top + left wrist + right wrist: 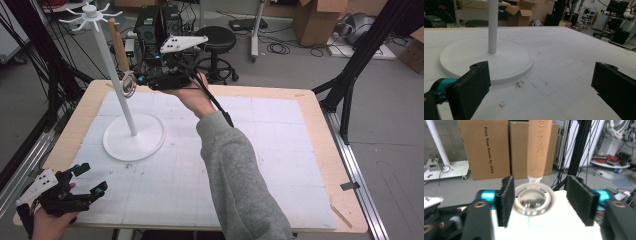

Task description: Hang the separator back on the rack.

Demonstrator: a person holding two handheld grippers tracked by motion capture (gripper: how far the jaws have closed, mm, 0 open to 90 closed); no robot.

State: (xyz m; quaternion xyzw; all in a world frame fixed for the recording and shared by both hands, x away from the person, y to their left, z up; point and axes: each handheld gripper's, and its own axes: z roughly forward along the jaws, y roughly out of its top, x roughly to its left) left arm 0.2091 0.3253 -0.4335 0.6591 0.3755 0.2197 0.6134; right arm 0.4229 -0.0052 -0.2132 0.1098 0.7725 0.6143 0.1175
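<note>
High view: at the lower left of the frame the left hand-held gripper (95, 181) rests at the near corner of the tabletop (310, 165), its jaws spread wide with nothing between them; the left gripper view bears this out, with bare mat between the two black pads and the round base of the stand just beyond. Further right, in the upper left, the white stand (134, 142) rises to a hub of spokes at its top, and a wooden-handled strainer (121, 57) hangs from one of them beside the pole, its round metal head lowest. Right of that, at upper centre, the right hand-held gripper (136, 80) is held up level with that head.

In the right gripper view the strainer's head (534, 200) sits between the jaws, close against the left pad but with a clear gap to the right one, so the jaws are partly open and do not clamp it.

By my reading the hanging is essentially done: the strainer appears to carry its own weight from the spoke. What is left is to draw the right hand-held gripper clear without knocking the strainer off.
</note>
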